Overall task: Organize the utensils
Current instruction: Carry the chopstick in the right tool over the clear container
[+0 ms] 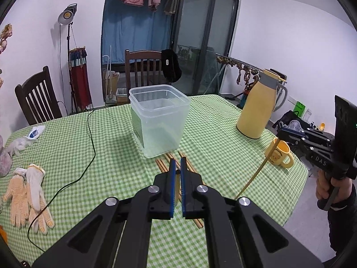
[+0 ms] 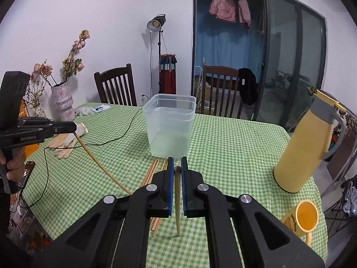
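Each of your grippers holds one chopstick. The left gripper (image 1: 177, 167) has its jaws narrow on a chopstick (image 2: 98, 163); the right gripper (image 2: 177, 167) clamps another chopstick (image 2: 177, 203) slanting down toward the bench (image 2: 234, 147). More chopsticks (image 1: 164, 164) lie mid-bench, just before the clear container (image 1: 159, 118).

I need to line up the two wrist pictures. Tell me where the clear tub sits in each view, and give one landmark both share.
Left wrist: the tub stands upper centre, just beyond the left gripper.
Right wrist: the tub stands at centre, just beyond the right gripper.
Shared landmark: the yellow flask, right of the tub in both.
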`<state>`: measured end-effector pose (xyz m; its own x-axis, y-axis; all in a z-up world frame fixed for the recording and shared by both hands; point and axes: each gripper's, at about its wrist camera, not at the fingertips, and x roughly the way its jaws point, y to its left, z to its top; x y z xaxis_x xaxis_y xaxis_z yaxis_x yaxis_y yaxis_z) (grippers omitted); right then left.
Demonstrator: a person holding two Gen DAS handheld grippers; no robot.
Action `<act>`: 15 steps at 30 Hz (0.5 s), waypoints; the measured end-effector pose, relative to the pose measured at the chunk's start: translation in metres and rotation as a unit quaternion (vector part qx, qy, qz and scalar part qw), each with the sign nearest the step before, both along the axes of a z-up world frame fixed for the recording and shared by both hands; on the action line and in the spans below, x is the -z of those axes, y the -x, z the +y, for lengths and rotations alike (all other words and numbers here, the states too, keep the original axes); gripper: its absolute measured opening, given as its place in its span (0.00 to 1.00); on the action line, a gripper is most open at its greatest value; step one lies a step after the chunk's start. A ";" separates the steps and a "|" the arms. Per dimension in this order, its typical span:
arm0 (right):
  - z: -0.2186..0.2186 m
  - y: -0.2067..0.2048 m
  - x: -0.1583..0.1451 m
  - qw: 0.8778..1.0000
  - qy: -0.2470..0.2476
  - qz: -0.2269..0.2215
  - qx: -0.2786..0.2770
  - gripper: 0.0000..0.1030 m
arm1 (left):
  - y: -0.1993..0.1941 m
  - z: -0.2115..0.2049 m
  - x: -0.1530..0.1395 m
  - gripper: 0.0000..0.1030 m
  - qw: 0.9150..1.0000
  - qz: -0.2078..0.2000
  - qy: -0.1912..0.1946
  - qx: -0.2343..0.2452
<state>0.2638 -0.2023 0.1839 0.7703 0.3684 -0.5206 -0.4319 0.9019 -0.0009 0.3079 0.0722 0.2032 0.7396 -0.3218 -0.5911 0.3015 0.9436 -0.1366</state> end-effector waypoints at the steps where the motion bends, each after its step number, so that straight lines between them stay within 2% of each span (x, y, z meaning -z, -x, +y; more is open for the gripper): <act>1: 0.000 -0.003 0.000 1.000 -0.001 0.003 -0.002 0.06 | -0.003 0.001 -0.001 0.01 1.000 0.002 0.001 0.000; 6: 0.002 -0.015 -0.009 1.000 -0.012 0.017 -0.021 0.06 | -0.019 0.002 -0.011 0.01 1.000 -0.008 0.003 0.000; 10: 0.004 -0.027 -0.040 0.999 -0.026 -0.004 -0.037 0.06 | -0.030 0.000 -0.041 0.01 0.999 -0.040 0.004 0.003; 15: 0.005 -0.057 -0.119 0.994 -0.071 -0.060 -0.057 0.06 | -0.054 0.001 -0.127 0.01 0.994 -0.100 0.030 0.012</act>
<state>0.3203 -0.1970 0.3026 0.7726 0.5197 -0.3646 -0.5354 0.8420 0.0657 0.3618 0.0730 0.3299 0.8324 -0.3707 -0.4119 0.3498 0.9280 -0.1283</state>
